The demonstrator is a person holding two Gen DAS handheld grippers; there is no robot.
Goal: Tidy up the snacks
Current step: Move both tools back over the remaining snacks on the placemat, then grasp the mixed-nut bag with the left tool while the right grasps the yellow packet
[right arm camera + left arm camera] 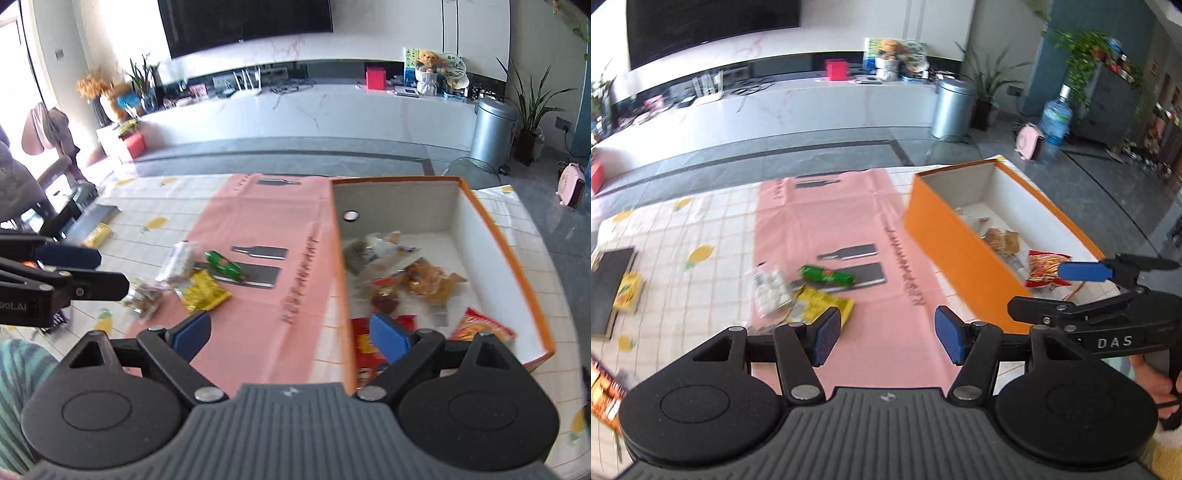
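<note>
The only writing I can read sure is "DAS" on the black body of my right gripper (290, 332), seen at the right edge of the left wrist view. The pink plastic mat (849, 221) on the checked tablecloth with yellow fruit prints (683, 236) carries grey bottle shapes and a line of dark capitals too smeared to spell out. The packet labels are all blurred.

The orange cardboard box with a white inside (509, 251) stands open on the right of the mat. In it lie a clear bag of golden-brown pieces (428, 277), a pale wrapped packet (365, 251), a small dark red packet (384, 295), a red bag with yellow print (364, 350) and a red-and-yellow striped snack bag (484, 326).

Still out on the mat, left of the box, are a green wrapped roll (825, 275), a yellow crinkled packet (823, 302) and a clear bag of white pieces (772, 290), bunched together; a clear bag of brownish bits (142, 299) lies just beside them.

My left gripper (886, 336) hangs over the pink mat with its blue pads apart and nothing between them. My right gripper stands spread wide above the box's near corner, also empty-handed, touching nothing.
</note>
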